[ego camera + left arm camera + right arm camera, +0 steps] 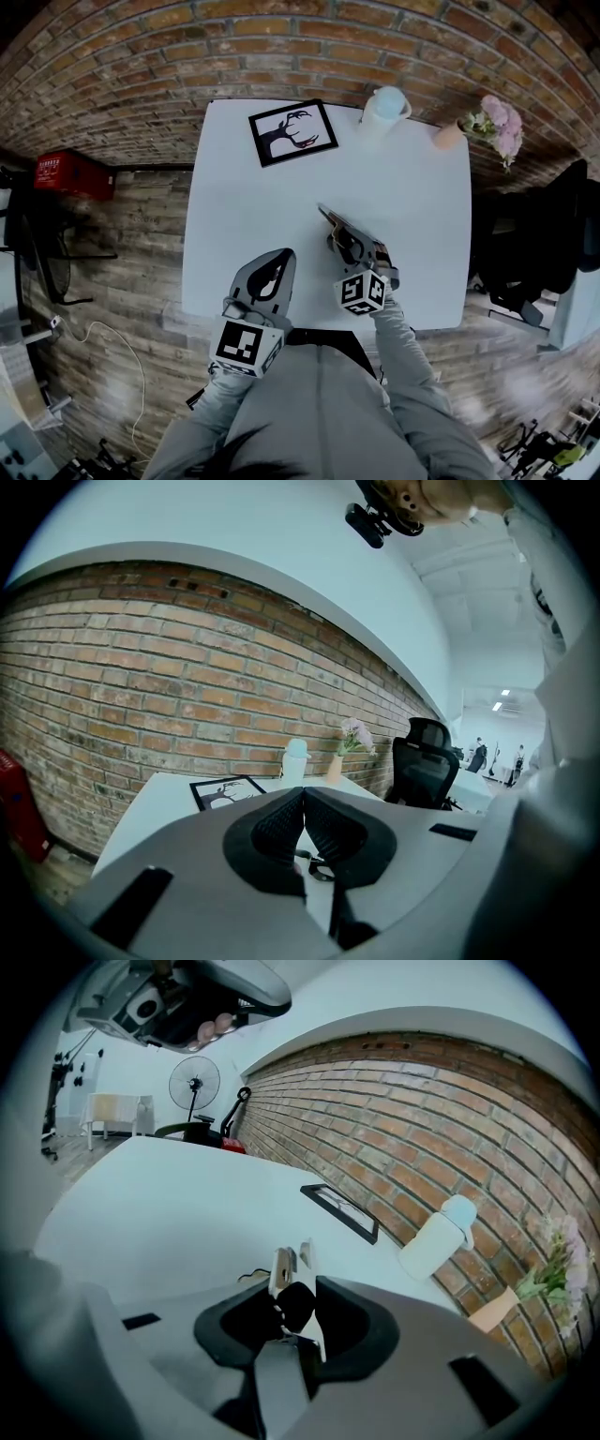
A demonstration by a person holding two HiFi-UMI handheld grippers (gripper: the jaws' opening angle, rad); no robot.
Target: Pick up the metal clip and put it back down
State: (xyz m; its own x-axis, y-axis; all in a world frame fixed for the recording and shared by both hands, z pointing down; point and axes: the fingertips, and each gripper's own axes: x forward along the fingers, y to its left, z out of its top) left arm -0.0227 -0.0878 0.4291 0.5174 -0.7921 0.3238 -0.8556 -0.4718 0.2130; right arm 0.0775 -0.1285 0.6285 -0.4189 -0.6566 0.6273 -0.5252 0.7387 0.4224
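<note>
- R gripper (298,1309) is clamping the metal clip (279,1269) betw. its pads. The clip's two flat metal ends are sticking out past the jaw tips, pointing toward the far side of the table.
- Clip is hanging over the white table (244,216), in its nearer half, well short of the framed picture (293,132) and the white bottle (384,105). In the right gripper view a thin shadow is lying just under it, so it's looking close to the top, but I can't tell if it's touching.
- L gripper (303,808) is sitting w/ jaws together and nothing betw. them. It's hovering by the near edge, near the R one, and isn't taking part.
- Step in hand, as I'm reading it: the pick-up is done, since the clip is in the grip, and the put-back-down half is what's running.
- Next move is prob. calling for easing the clip down till it's resting on bare table. After that, opening the jaws just enough for the pads to let go, then backing off along the jaw line so nothing's dragging it.
- Worth watching: it seems a springy thing being squeezed, so a quick release could be making it hop. A slow opening is looking safer.
</note>
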